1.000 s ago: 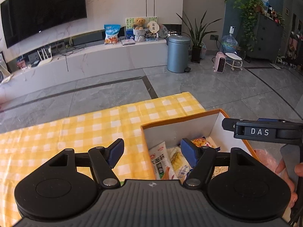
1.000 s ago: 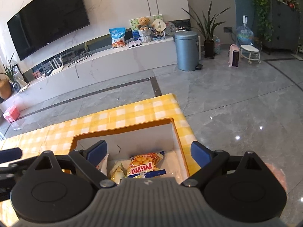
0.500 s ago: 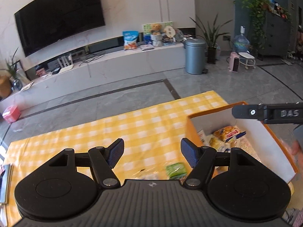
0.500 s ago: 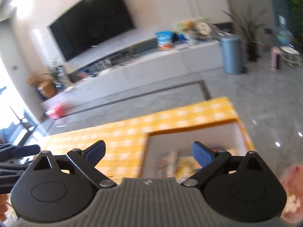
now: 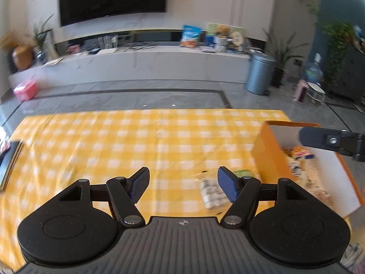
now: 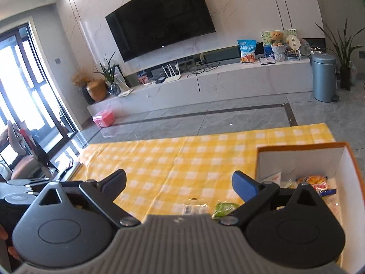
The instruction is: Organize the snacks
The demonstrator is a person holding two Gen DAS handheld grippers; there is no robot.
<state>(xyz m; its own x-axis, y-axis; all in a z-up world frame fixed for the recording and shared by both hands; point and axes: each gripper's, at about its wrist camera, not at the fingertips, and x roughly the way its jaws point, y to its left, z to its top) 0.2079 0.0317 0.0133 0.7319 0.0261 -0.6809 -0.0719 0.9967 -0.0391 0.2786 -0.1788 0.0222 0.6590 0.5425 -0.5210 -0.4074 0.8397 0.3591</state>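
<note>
An orange box with white inside (image 5: pixel 267 153) stands at the table's right end and holds several snack packs (image 5: pixel 296 154); it also shows in the right wrist view (image 6: pixel 342 166). A clear snack packet (image 5: pixel 209 191) and a green packet (image 5: pixel 243 173) lie on the yellow checked cloth (image 5: pixel 136 141) left of the box, also in the right wrist view, clear packet (image 6: pixel 196 207) and green packet (image 6: pixel 224 207). My left gripper (image 5: pixel 183 185) is open and empty above the cloth, left of the packets. My right gripper (image 6: pixel 180 183) is open and empty above the cloth.
A dark flat object (image 5: pixel 9 159) lies at the cloth's left edge. Part of the right gripper (image 5: pixel 330 140) hangs over the box. Beyond the table are grey floor, a TV bench (image 6: pixel 205 84) and a bin (image 6: pixel 324 77).
Both grippers swung left, away from the box, over the open cloth. The loose clear and green packets came into view. Both grippers stayed open.
</note>
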